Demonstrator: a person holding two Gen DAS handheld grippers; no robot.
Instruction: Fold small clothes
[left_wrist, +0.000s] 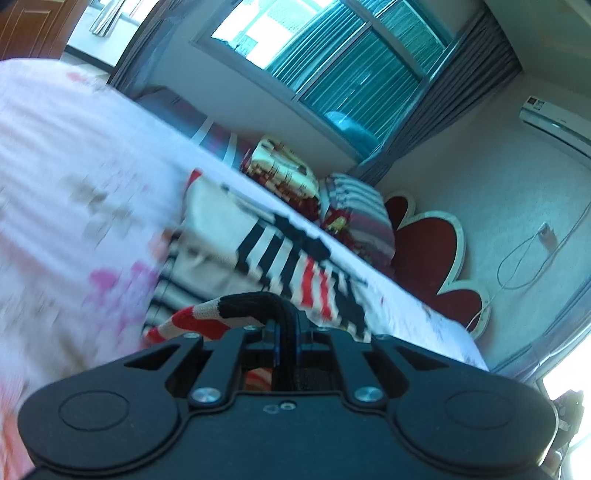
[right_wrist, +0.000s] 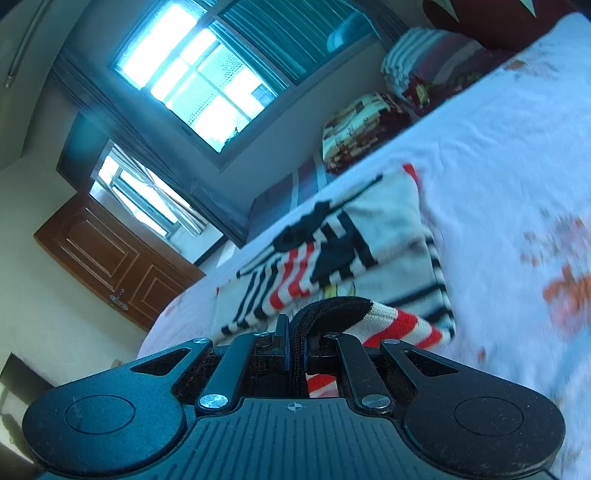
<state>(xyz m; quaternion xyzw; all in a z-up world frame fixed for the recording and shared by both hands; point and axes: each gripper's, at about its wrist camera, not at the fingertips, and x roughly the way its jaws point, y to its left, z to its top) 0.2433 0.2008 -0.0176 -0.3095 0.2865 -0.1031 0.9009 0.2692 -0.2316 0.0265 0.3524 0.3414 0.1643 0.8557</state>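
A small knitted sweater (left_wrist: 258, 258), cream with black and red stripes, lies on the bed; it also shows in the right wrist view (right_wrist: 351, 243). My left gripper (left_wrist: 286, 325) is shut on the sweater's black-edged striped hem (left_wrist: 207, 317). My right gripper (right_wrist: 295, 332) is shut on another part of that black-edged hem (right_wrist: 388, 321). Both hold the edge just above the bed, close to the lens. The fingertips are hidden by the knit fabric.
The bed has a white sheet with pink and orange prints (left_wrist: 74, 184) (right_wrist: 517, 184). Folded blankets and a striped pillow (left_wrist: 288, 177) (right_wrist: 369, 125) lie near the red flower-shaped headboard (left_wrist: 436, 258). A window and a wooden door (right_wrist: 110, 258) are behind.
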